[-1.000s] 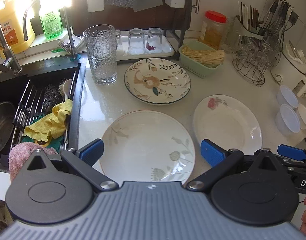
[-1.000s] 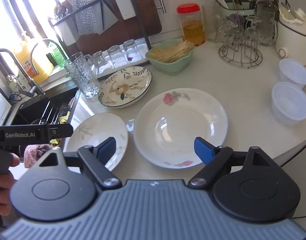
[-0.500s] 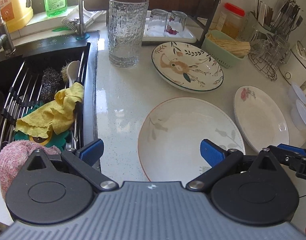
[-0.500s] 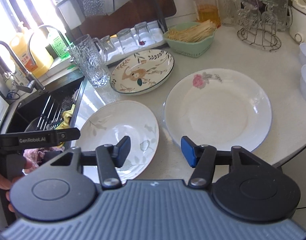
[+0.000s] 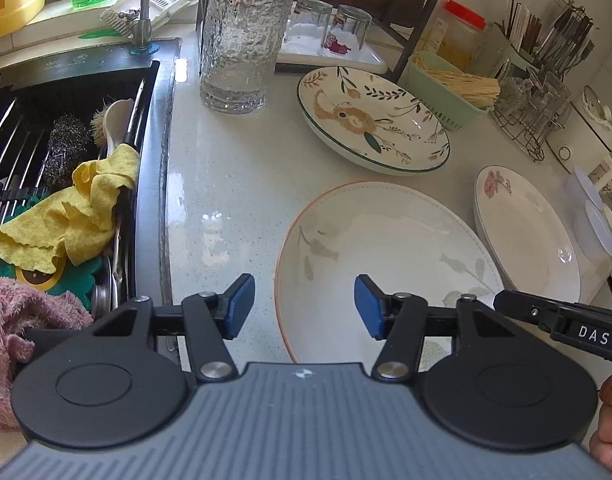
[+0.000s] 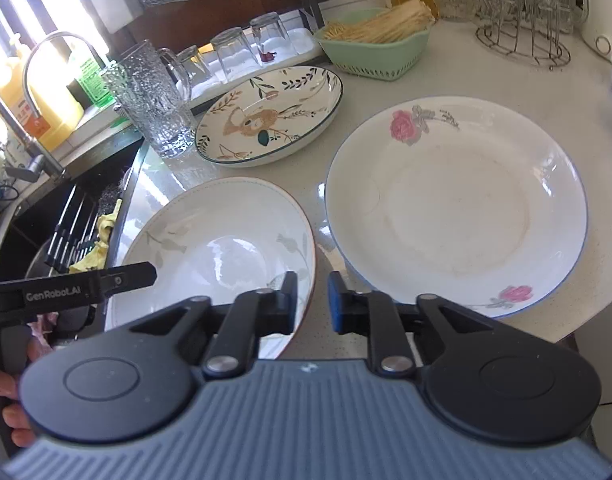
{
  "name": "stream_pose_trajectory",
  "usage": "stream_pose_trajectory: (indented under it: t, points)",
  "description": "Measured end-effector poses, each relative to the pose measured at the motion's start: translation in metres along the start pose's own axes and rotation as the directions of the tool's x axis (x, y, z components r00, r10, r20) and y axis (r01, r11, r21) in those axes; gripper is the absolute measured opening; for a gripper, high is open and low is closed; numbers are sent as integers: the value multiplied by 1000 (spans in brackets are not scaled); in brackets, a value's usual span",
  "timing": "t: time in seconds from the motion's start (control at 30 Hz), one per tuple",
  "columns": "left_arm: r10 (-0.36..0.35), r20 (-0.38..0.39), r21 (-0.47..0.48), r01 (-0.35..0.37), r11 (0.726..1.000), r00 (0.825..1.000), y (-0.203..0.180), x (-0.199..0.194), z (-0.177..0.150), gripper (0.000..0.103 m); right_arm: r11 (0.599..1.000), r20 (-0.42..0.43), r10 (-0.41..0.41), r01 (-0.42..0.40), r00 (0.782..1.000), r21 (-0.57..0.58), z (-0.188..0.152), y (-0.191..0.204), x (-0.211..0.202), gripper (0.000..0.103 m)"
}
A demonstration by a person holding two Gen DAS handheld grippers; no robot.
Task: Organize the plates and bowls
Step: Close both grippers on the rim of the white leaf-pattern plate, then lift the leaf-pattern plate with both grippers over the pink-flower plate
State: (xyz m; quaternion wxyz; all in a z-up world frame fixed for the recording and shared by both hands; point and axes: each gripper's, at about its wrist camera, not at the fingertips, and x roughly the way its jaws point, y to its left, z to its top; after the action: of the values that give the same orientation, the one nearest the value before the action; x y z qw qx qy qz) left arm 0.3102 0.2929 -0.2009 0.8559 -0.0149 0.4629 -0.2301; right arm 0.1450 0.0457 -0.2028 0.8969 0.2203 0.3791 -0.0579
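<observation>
Beside the sink (image 5: 65,92), on the counter: leaf-pattern plate (image 5: 386,248), between sink and rose plate (image 6: 458,208). Left gripper (image 5: 303,306) straddles the leaf plate's sink-side rim, jaws half apart after just closing, rim between them, pads not pressing. Right gripper (image 6: 312,300), jaws just narrowed to a slit around that plate's opposite rim; contact uncertain.

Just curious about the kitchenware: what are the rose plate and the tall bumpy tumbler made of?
The rose plate looks like glazed ceramic: glossy white with printed roses and a thin blue rim. The tumbler appears to be clear textured glass, see-through with a hammered surface; clear plastic cannot be ruled out.
</observation>
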Motion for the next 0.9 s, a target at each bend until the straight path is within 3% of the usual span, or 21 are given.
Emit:
stream_pose_trajectory:
  t: [0.17, 0.27, 0.43, 0.73, 0.9]
  points:
    - [15, 16, 8, -15, 1000, 1000, 0, 6, 7, 55, 1000, -1, -5, 5, 1000, -2, -1, 2, 7, 9]
    - [39, 9, 46, -39, 998, 999, -1, 12, 9, 50, 1000, 21, -2, 2, 1000, 9, -2, 1, 9, 9]
    - [9, -1, 79, -9, 997, 1000, -8, 16, 9, 48, 1000, 51, 3, -4, 999, 12, -2, 1, 14, 9]
    - [6, 0, 50, -6, 999, 1000, -7, 16, 17, 48, 993, 21, 67, -68, 998, 96, 4, -7, 19, 10]
    - [-9, 5, 19, 9, 1000, 1000, -4, 5, 24, 48, 994, 21, 81, -82, 996, 74, 12, -2, 11, 10]
